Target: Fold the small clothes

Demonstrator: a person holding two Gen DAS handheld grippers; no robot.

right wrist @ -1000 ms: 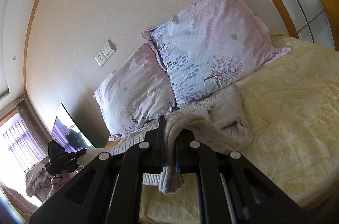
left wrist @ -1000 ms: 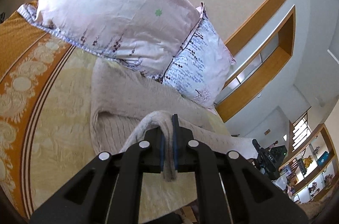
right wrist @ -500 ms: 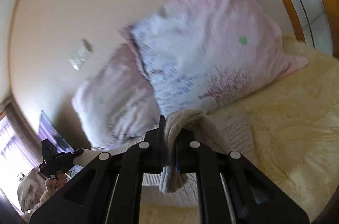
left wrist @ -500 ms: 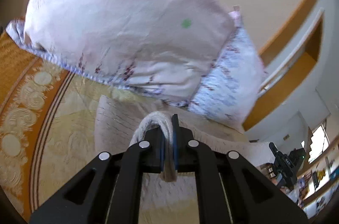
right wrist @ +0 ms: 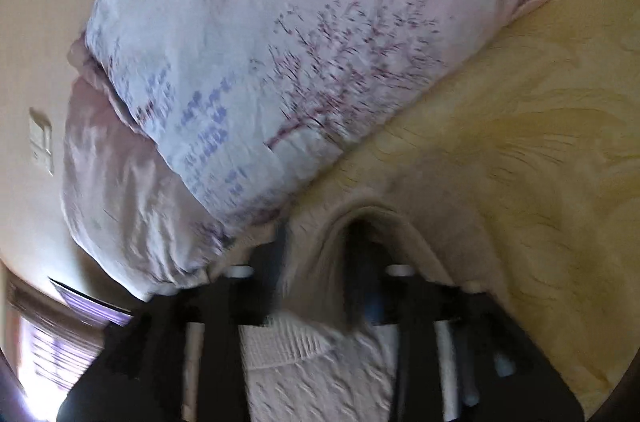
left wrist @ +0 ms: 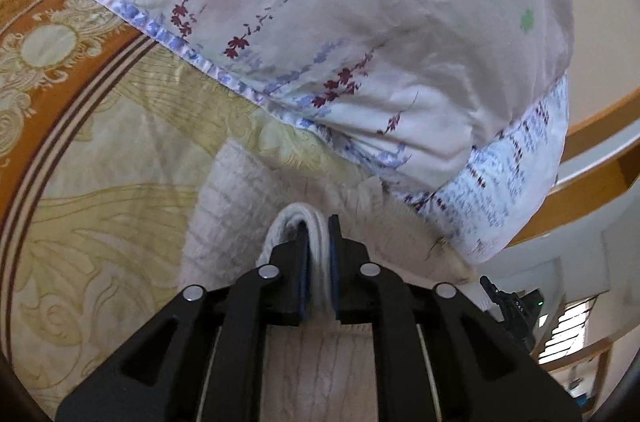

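Note:
A beige knitted sweater lies on the yellow bedspread just in front of the pillows. My left gripper has a raised fold of the sweater between its pads. Its jaws are starting to open, and the fabric still fills the narrow gap. In the blurred right wrist view the sweater lies under my right gripper. That gripper's jaws are opening and stand well apart. A fold of the knit hangs between them, with a dark gap beside the right finger.
Two floral pillows lean on the wall close ahead, the same pair as the right wrist view's pillows. An orange patterned border runs along the bedspread's left. Yellow bedspread spreads to the right. A wall switch is left.
Both grippers have moved forward and down toward the pillows, carrying the sweater edge onto the bed. The right jaws have parted from the fold. The left jaws have eased slightly.

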